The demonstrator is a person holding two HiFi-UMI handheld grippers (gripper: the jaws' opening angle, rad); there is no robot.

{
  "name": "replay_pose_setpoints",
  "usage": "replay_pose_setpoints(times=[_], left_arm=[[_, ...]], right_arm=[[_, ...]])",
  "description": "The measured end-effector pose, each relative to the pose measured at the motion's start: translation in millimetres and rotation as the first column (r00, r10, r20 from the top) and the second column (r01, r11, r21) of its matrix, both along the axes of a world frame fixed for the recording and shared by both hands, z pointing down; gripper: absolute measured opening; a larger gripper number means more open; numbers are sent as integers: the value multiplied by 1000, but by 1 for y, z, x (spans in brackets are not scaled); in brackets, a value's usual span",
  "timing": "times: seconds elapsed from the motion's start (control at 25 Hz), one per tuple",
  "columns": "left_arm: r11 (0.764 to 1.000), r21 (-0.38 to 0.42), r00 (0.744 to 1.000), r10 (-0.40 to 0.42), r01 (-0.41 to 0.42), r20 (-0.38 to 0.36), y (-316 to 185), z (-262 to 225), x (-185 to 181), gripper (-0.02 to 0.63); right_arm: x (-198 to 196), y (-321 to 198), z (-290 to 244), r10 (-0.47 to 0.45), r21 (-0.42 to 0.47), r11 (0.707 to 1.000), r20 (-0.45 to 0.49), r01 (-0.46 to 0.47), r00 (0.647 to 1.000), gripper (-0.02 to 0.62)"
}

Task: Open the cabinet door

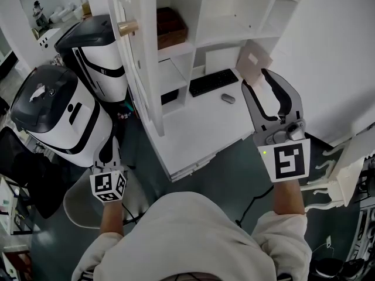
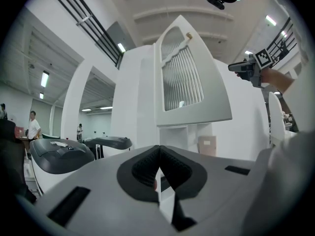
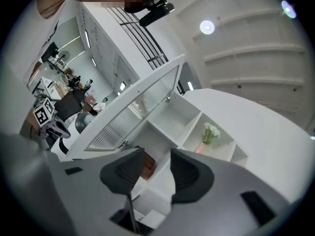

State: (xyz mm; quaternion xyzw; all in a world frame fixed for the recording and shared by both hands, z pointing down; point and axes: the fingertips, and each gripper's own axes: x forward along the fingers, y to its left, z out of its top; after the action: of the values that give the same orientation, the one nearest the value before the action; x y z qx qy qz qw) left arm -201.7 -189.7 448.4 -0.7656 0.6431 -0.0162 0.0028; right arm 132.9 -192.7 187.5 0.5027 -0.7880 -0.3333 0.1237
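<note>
- The white cabinet [image 1: 199,16] fills the middle of the head view. It has open shelves above and a flat desk shelf [image 1: 199,130] below.
- The door [image 1: 140,69] stands open. It is swung out from the cabinet's left side toward the person and shows edge-on, between the desk shelf and the machines. From the left gripper view its ribbed glass pane [image 2: 182,77] faces the camera.
- Two white-and-black machines [image 1: 55,119] stand left of the door, one behind the other.
- The right tongs [image 1: 256,78] hang over the right end of the desk shelf, well apart from the door. Its own view shows the jaws partly apart [image 3: 156,154] with nothing held; only the shelves show through the gap.
- The left tongs [image 1: 109,144] sit low, just beside the near machine and left of the door's bottom edge. Its pads [image 2: 147,168] meet at the tips, closed on nothing.
- A brown box [image 1: 170,27] sits on a shelf behind the door.
- A black keyboard [image 1: 213,81] lies at the back of the desk shelf.
- A tan card [image 1: 255,57] leans at the back, just past the right tongs' tips.
- A pot of pale flowers [image 3: 210,132] stands in a shelf compartment.
- A grey mouse [image 1: 228,98] lies just right of the keyboard.
- A brass knob [image 1: 128,27] juts from the door's left face, toward the far machine.
</note>
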Motion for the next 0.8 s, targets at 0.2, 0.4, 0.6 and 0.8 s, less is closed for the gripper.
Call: replay_pose_setpoints(times=[0.2,0.4,0.6,0.8], left_arm=[[1000,3,1000,6,-6,1,-2,-1,1,0],[1000,12,1000,18,-18,4,-4,-2,3,0],[999,15,999,33,-33,9,-7,-2,7,0],[998,16,999,53,-53,11,-8,-2,14,0]], right_arm=[[12,-2,23,31,-40,999,72,-29,997,155],[21,-2,54,54,-78,996,149,-42,987,137],[33,-3,99,103,-153,986,225,-69,969,96],[37,-2,136,138,-216,973,280,-78,950,69]])
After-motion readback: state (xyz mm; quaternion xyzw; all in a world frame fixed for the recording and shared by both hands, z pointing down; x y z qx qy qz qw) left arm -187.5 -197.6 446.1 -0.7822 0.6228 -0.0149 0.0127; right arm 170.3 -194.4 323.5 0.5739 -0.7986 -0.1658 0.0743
